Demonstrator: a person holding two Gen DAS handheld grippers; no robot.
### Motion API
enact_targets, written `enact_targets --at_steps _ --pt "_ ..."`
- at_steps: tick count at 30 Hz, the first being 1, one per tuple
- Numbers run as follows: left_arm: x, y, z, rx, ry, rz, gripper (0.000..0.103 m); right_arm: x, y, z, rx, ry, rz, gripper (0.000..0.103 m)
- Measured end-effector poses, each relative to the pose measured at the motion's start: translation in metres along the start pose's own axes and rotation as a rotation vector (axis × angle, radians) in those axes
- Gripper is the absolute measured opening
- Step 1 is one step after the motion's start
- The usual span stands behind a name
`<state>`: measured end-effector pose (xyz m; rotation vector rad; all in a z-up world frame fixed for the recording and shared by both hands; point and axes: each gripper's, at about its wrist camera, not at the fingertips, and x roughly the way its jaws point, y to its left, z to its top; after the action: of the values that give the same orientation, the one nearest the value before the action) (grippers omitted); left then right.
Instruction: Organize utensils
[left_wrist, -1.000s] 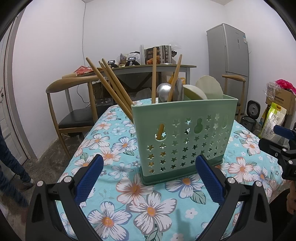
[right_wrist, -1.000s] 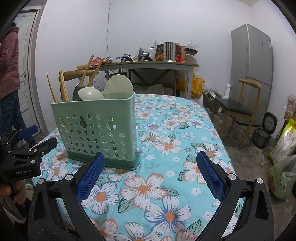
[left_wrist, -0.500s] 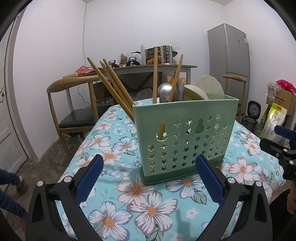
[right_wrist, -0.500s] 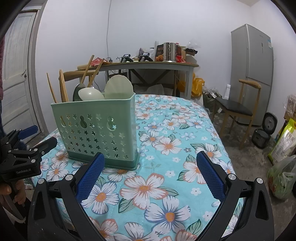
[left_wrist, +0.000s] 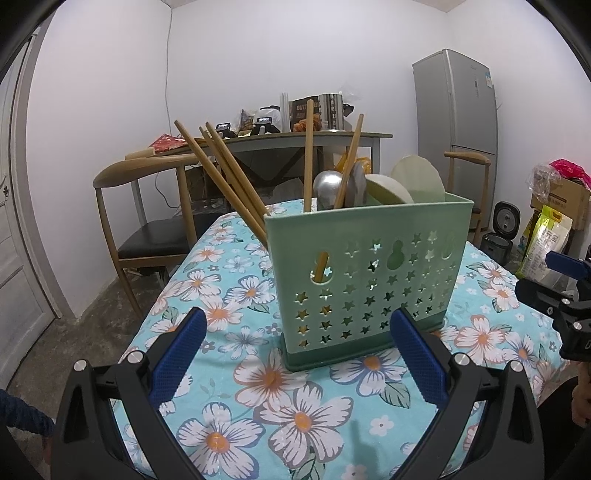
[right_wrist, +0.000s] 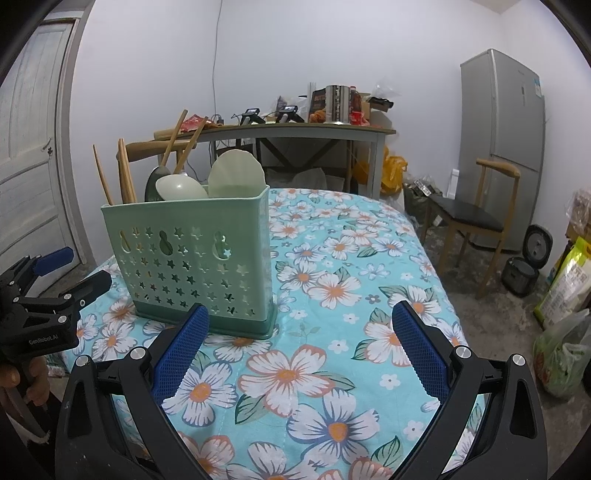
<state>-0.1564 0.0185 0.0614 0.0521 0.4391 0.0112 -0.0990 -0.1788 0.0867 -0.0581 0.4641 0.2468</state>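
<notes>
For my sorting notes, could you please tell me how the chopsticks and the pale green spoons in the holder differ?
The chopsticks are thin brown sticks, while the pale green spoons show broad rounded bowls. The chopsticks lean out at the holder's left end and rise high; the spoons sit low at the right end. Both stand inside the green holder.

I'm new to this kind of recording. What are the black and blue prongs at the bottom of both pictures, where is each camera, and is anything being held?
No robot here: a person holds a two-finger gripper in each hand, with a fisheye camera looking along its fingers. The prongs are the left gripper and the right gripper, both open and empty. Each also shows in the other's view. On the floral tablecloth stands a green utensil caddy holding chopsticks, spoons and pale ladles. Nothing is held.
</notes>
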Motion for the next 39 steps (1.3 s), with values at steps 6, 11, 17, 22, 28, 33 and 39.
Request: enact_targets --at_steps 6,11,17,22,28,33,39 --pt "0.0008 -0.0038 -0.0008 0.013 -0.001 0.001 0.097 -0.0016 0.0003 0.0011 -0.003 -0.002 -0.001 0.095" --pt "0.001 -0.0039 -0.0012 0.012 0.001 0.0 0.097 -0.0015 -0.0005 0.0012 0.003 -0.001 -0.001 0.095" --pt "0.0012 -0.0044 -0.0014 0.016 0.003 -0.001 0.097 -0.0018 0.0004 0.0015 0.002 0.0 -0.002 0.095" --pt "0.0009 -0.0059 -0.0019 0.015 0.001 0.003 0.097 -0.0021 -0.0005 0.0017 0.0 0.0 -0.003 0.095" --pt "0.0027 -0.0017 -0.0014 -0.002 0.004 0.013 0.097 -0.0021 0.0011 0.0013 0.0 -0.001 -0.004 0.095" --pt "0.0061 -0.0035 -0.0028 0.01 0.02 0.019 0.097 -0.0023 0.0007 0.0014 0.001 0.0 -0.004 0.095" --pt "0.0068 -0.0045 -0.0036 0.01 0.022 0.022 0.097 -0.0021 0.0008 0.0014 0.002 0.001 -0.004 0.095"
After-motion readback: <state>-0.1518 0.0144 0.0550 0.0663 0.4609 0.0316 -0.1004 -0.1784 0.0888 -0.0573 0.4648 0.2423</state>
